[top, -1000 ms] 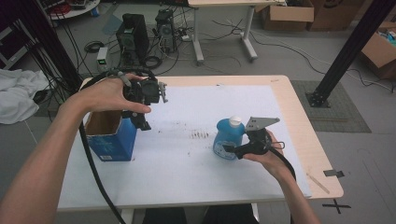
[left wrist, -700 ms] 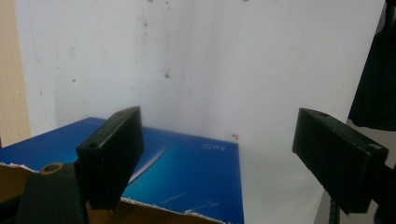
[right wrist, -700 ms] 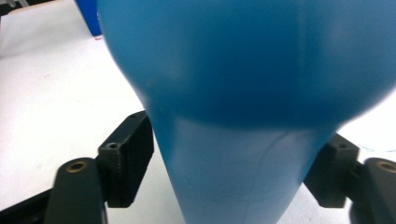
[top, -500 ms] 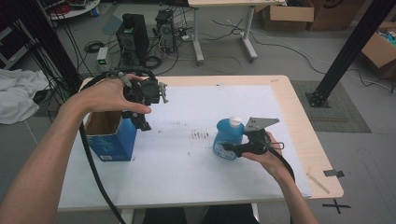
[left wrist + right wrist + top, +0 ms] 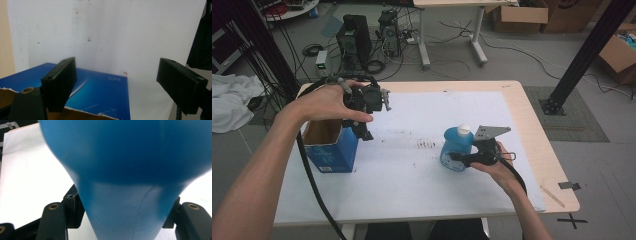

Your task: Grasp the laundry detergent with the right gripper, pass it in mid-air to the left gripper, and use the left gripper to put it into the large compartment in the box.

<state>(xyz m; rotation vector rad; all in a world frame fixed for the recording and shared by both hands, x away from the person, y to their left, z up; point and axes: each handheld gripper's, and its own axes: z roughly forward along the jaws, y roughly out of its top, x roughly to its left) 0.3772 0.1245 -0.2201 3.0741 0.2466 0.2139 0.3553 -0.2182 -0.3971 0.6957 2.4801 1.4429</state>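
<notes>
Blue box (image 5: 332, 147) left of blue bottle (image 5: 455, 148)

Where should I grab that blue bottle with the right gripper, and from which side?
Take the blue bottle at its narrow lower waist, from the person's side, jaws level. It stands upright and tapers there, as the right gripper view shows, so the jaws can span it below the wide body. The right gripper is already there; its jaws have just been closing, one on each side of that waist.
</notes>
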